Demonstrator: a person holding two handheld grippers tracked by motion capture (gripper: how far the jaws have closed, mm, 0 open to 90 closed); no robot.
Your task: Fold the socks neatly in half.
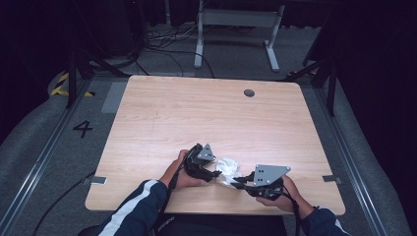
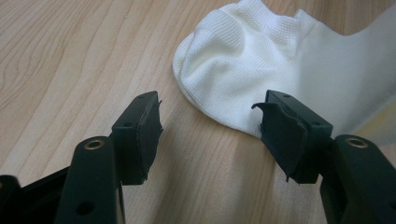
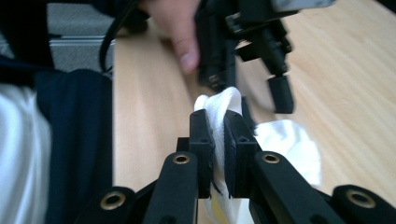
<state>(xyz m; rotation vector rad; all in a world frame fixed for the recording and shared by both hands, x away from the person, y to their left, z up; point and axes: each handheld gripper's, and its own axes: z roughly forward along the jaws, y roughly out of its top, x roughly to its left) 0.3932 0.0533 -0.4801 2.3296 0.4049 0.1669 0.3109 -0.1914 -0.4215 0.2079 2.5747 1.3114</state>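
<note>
A white sock (image 1: pixel 227 166) lies crumpled near the front edge of the wooden table (image 1: pixel 196 113), between the two grippers. My left gripper (image 1: pixel 215 173) stands open just left of it. In the left gripper view, its jaws (image 2: pixel 210 100) are spread wide over bare wood, with the sock (image 2: pixel 261 56) just ahead and nothing between the pads. My right gripper (image 1: pixel 236 182) is shut on a fold of the sock. In the right gripper view, white fabric (image 3: pixel 219 100) sticks up from between the closed pads of that gripper (image 3: pixel 218 119). The left gripper (image 3: pixel 250 88) shows close behind.
A round cable hole (image 1: pixel 249 92) sits at the table's far right. The table's front edge (image 1: pixel 211 210) runs close under both hands. A dark sleeve (image 3: pixel 70 140) with a white stripe hangs at the left of the right gripper view. Cables and a table frame (image 1: pixel 236 19) lie beyond.
</note>
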